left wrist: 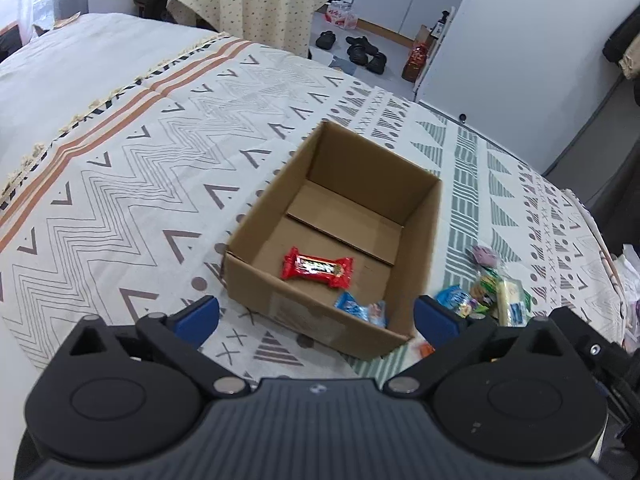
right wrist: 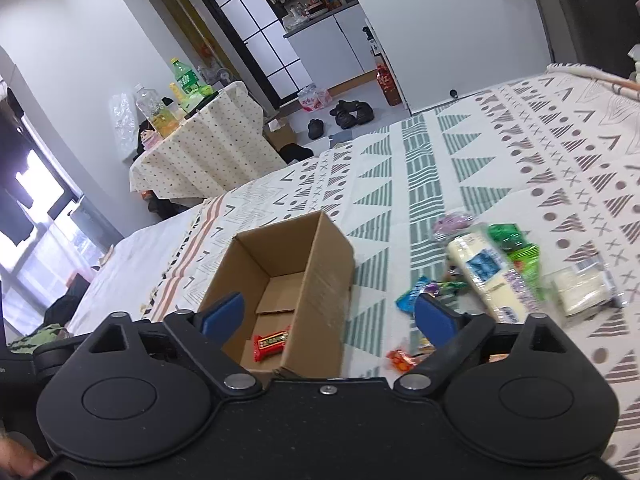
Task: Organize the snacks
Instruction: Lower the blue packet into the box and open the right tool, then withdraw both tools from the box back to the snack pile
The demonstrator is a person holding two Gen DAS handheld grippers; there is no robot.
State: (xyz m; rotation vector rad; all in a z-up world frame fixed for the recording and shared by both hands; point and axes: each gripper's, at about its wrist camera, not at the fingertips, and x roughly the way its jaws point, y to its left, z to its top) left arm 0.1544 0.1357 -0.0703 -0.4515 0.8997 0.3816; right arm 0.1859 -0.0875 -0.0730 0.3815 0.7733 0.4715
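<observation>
An open cardboard box sits on the patterned bedspread. Inside it lie a red-wrapped snack bar and a blue snack packet. My left gripper hovers over the box's near wall, jaws wide open with nothing between its blue pads. My right gripper is also open and empty above the box's near right corner. To the right of the box lies a loose pile of snacks: a long pale packet, green wrappers, a blue one and an orange one.
The bedspread covers a bed that drops off at the far edge. Beyond it stand a cloth-covered table with bottles, shoes on the floor and white cabinets. A clear tray pack lies at the pile's right.
</observation>
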